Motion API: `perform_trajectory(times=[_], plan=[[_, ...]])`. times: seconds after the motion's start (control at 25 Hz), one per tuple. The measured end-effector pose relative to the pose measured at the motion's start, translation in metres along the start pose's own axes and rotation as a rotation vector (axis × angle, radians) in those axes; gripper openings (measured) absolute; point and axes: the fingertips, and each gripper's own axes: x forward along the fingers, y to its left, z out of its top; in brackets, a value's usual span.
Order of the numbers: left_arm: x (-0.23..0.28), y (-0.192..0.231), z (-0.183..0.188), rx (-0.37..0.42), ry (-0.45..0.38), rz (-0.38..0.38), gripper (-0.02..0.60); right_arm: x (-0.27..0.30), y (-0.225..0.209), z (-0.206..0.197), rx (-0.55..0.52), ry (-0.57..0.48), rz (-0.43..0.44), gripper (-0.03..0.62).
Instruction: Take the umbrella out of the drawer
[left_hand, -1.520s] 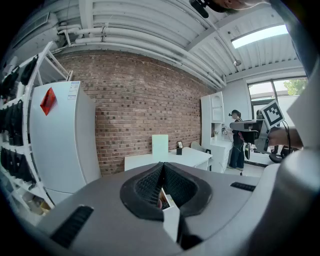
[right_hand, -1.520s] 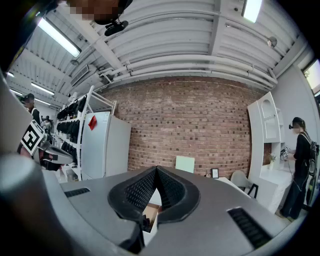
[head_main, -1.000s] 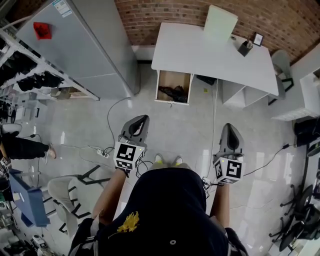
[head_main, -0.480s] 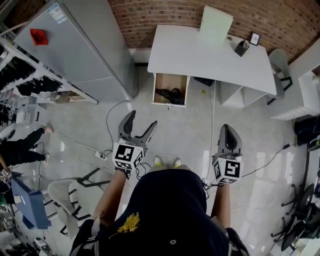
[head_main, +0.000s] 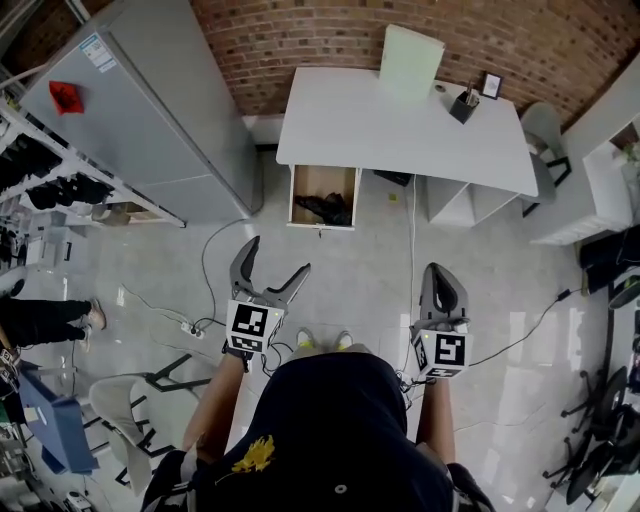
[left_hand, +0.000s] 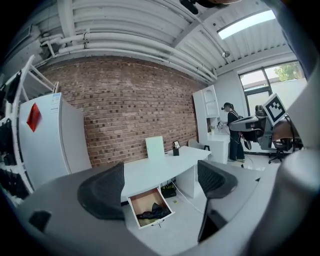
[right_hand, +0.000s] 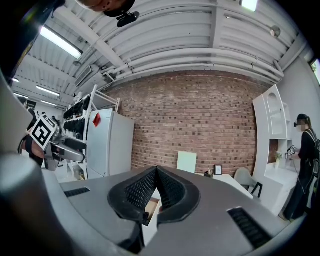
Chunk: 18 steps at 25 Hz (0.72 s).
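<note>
A black folded umbrella lies in the open wooden drawer under the white desk. My left gripper is held above the floor, well short of the drawer. Its jaws have just been opening and stand wide apart with nothing between them. My right gripper is level beside it on the right, jaws shut and empty.
A grey fridge stands left of the desk, with a shoe rack further left. Cables trail on the floor. A chair frame is behind on the left. A pen holder sits on the desk. Another person stands far right.
The left gripper's jaws have gone from shut to wide open. Both grippers and the person have moved forward, toward the desk and drawer.
</note>
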Motion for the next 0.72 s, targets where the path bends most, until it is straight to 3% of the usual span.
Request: perform_trajectory(times=[0.32, 0.72], plan=[[0.019, -0.029, 0.014, 0.038, 0.005, 0.007, 0.453, 0.006, -0.036, -0.011, 0.021, 0.017, 0.027, 0.026], [0.044, -0.005, -0.008, 0.047, 0.036, -0.004, 0.451, 0.050, -0.021, -0.026, 0.022, 0.064, 0.064, 0.026]])
